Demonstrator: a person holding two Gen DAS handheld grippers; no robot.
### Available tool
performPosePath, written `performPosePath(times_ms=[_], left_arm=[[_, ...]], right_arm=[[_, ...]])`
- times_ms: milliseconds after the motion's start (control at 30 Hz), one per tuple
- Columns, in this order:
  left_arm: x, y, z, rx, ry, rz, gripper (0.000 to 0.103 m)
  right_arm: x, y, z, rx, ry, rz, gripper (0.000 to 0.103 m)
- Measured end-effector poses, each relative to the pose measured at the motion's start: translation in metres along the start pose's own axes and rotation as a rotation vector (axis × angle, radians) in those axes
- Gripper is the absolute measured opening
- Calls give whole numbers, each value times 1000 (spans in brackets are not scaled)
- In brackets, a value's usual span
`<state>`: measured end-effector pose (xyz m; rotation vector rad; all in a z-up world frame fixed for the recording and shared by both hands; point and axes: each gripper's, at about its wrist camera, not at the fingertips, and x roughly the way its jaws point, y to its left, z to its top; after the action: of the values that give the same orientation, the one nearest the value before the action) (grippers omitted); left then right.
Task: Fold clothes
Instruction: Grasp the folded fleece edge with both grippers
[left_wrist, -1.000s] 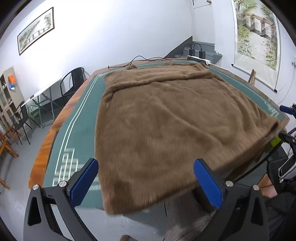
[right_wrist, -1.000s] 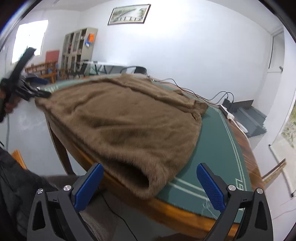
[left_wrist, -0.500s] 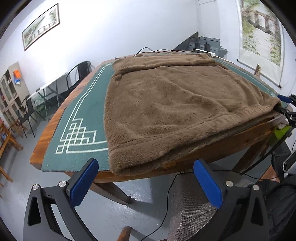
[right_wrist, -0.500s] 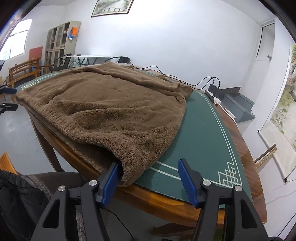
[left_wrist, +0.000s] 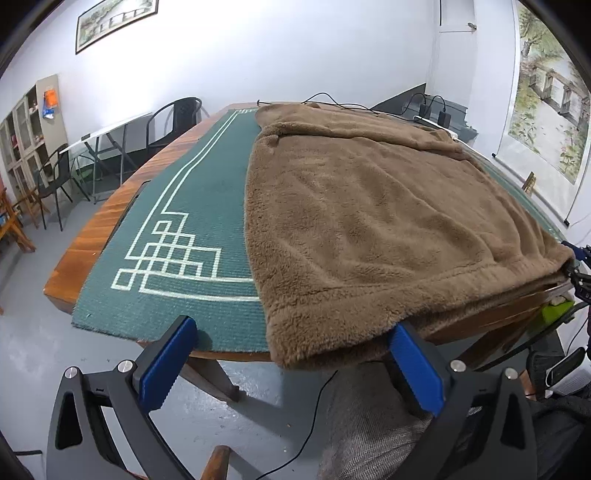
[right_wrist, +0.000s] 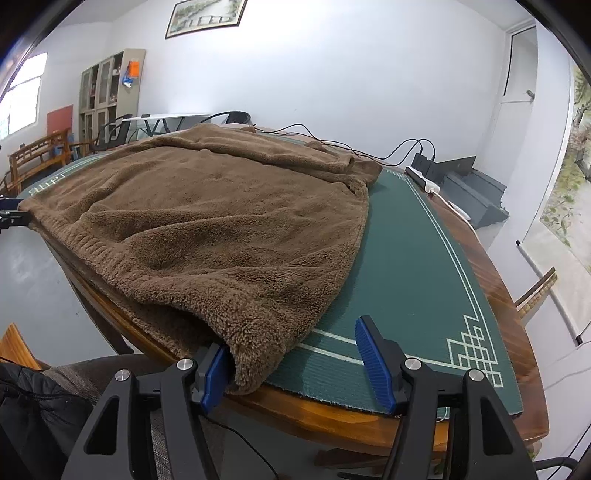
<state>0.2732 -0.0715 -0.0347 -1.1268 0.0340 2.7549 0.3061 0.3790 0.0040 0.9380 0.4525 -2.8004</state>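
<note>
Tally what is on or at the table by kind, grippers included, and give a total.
Brown garment: 1
Green mat: 1
Grippers: 2, left and right, both open
Power strip: 1
Total: 5

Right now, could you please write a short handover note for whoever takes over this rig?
Left gripper: open, holding nothing, at the near left corner of the brown fleece garment.
Right gripper: open, its fingers either side of the near right corner; not clamped.
The garment lies spread flat on the green mat of the wooden table, hem hanging over the near edge.
Done: garment laid out.
Left: grip both hem corners, then make every fold; no fold shows yet.
</note>
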Motion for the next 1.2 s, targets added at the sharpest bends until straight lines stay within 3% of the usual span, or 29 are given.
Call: performPosePath(times_ms=[233,433,667,733,933,1200], left_arm=[[3,-2,1,12,-9,-20,101],[3,-7,9,5,-17,-69,76],[8,-9,16,-7,-12,-73,64],[9,-8,18,-21,-8,-69,56],[6,6,29,-102,-22,-52,41],[-7,9,57,-90,-96,-54,37]], right_arm=[[5,-1,1,7,3,-2,65],[7,0,2,17,-2,0,66],[7,0,2,22,-12,-3,65],[7,1,3,19,-18,-12,65],[4,-4,11,45,-41,-24,50],[-8,-9,35,44,-100,-51,48]])
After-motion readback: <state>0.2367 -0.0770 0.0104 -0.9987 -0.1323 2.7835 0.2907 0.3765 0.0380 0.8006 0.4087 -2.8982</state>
